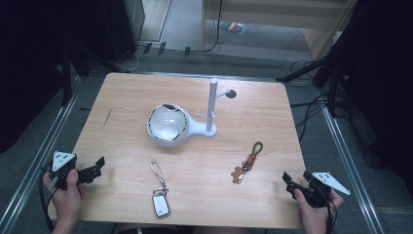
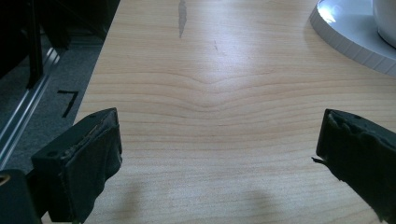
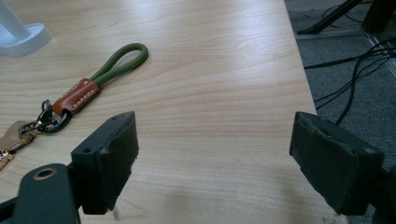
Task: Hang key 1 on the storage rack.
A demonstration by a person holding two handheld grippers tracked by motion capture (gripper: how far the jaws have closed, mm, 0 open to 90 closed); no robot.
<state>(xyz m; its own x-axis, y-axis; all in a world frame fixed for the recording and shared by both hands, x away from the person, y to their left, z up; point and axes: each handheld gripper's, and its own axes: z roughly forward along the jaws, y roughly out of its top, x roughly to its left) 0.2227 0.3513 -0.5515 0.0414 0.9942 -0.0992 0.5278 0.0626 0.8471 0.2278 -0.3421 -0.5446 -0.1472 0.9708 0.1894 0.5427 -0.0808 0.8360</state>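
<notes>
Starting at the left edge of the table (image 1: 122, 97): left gripper (image 1: 99, 166) resting low near the near-left corner, jaws spread wide with nothing between them, only bare wood ahead in the left gripper view. Nearest target there, the white key fob (image 1: 160, 204) on its silver clasp, lying flat near the front edge, well apart from the jaws. Best approached low and from the side, closing across the clasp rather than the flat fob. Mid-table, the white stand (image 1: 211, 105) with its bowl-shaped base (image 1: 167, 125), to be kept clear of. Further right, the green-loop keychain (image 3: 119, 60) with its leather tab, just ahead and left of the right gripper (image 3: 212, 154), jaws likewise wide and empty. Open wood all round both keychains; right gripper close to the table's right edge, so any sweep better aimed inward.
</notes>
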